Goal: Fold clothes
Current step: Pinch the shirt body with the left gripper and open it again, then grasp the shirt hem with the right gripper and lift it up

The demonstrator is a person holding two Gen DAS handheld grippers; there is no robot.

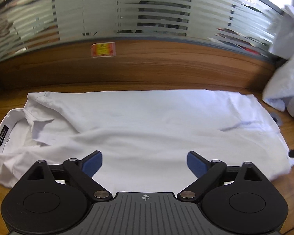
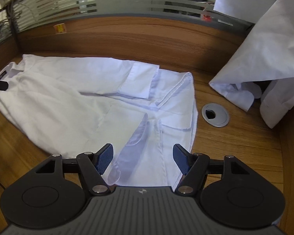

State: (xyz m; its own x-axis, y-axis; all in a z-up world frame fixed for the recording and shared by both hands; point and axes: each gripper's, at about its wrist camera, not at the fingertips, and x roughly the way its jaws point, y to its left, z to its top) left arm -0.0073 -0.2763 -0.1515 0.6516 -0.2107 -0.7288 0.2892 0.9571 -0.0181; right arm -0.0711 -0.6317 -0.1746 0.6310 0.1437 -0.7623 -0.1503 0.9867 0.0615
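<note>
We hold both grippers wide and empty above the near edge of the white shirt [image 1: 147, 121] on the desk [image 2: 235, 137]. The shirt's long axis runs left to right, collar [image 1: 19, 129] left under our left gripper [image 1: 144, 163], hem right under our right gripper [image 2: 143, 159].

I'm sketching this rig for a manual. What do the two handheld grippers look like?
Both match: the left gripper and right gripper have matte black linkage arms with silver pivot pins, round black discs either side, a ribbed grey centre plate with a small crosshair mark, and blue ribbed finger pads. No cables or sleeves show.
</note>
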